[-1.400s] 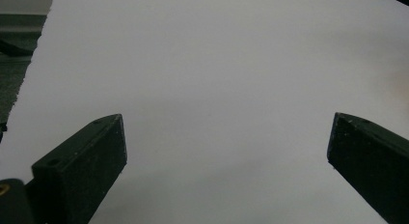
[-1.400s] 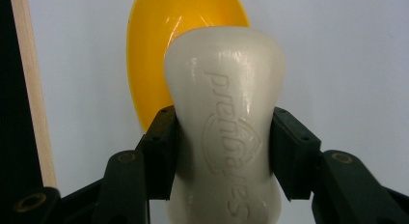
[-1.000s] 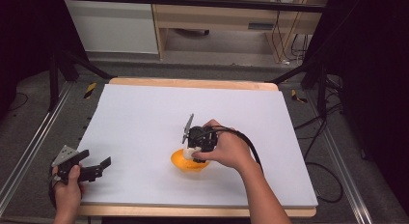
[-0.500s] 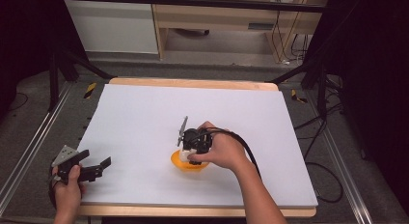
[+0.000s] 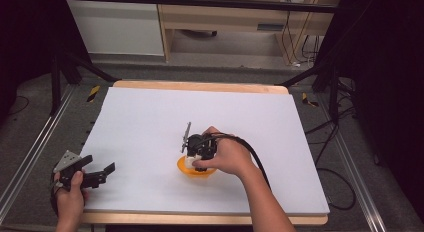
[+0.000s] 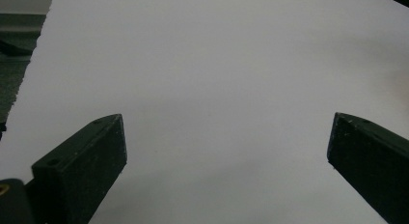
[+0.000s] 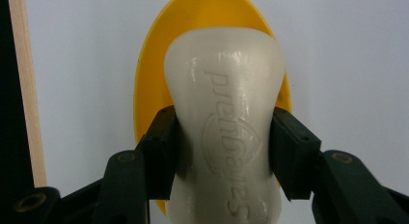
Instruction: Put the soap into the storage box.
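Over white table [image 5: 150,122]: right tongs [image 7: 223,137] pinching cream bottle [image 7: 224,132].

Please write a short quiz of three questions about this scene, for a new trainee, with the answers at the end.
1. True or false: the right gripper is shut on the cream bottle.
2. What lies directly behind the cream bottle in the right gripper view?
A. a blue plate
B. an orange bowl
C. a wooden box
3. How do the jaws of the left gripper stand, and what is between them?

Key
1. True; both jaws press the bottle's sides.
2. B, the orange bowl.
3. They stand wide apart, with nothing between them, over the white table cover.
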The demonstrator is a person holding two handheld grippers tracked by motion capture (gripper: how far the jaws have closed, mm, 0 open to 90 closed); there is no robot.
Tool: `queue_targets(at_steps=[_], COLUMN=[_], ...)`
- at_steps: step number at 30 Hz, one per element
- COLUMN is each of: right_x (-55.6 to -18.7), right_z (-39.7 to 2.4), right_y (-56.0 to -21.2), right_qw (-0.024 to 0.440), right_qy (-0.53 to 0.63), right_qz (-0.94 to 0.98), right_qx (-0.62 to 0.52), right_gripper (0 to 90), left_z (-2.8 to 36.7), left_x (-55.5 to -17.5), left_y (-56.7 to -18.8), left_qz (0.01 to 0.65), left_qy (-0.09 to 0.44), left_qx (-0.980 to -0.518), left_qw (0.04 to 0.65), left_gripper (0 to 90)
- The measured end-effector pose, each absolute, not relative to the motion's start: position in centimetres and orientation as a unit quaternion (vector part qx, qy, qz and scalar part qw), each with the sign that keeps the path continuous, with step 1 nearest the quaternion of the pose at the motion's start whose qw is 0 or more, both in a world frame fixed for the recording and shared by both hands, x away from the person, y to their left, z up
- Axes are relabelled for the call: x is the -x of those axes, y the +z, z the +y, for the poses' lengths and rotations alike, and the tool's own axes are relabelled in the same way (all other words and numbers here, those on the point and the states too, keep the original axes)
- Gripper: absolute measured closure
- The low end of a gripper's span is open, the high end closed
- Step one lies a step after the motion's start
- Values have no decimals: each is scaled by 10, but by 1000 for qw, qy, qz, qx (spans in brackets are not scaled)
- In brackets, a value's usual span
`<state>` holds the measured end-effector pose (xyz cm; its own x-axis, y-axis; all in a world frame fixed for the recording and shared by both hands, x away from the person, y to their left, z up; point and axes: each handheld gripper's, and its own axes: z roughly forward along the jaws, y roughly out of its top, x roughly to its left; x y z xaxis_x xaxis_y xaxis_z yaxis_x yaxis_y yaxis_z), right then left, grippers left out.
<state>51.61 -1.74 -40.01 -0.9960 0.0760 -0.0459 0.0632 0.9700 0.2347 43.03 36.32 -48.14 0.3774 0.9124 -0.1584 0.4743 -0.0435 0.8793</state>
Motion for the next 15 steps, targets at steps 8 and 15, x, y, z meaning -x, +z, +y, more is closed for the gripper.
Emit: queue_targets(at_steps=[8,15], right_x=[-516,-517], right_z=[-15,-15], right_y=[-403,-406], right_qw=[28,32], right_qy=[112,112], right_qz=[993,993], right_qx=[-35,-33], right_gripper=[494,490], left_z=[363,363], left_x=[-430,-430], left_y=[-481,-481], left_qz=[507,507], left_qy=[233,232], left_qx=[-684,-684], left_qw=[471,471], left_gripper=[0,0])
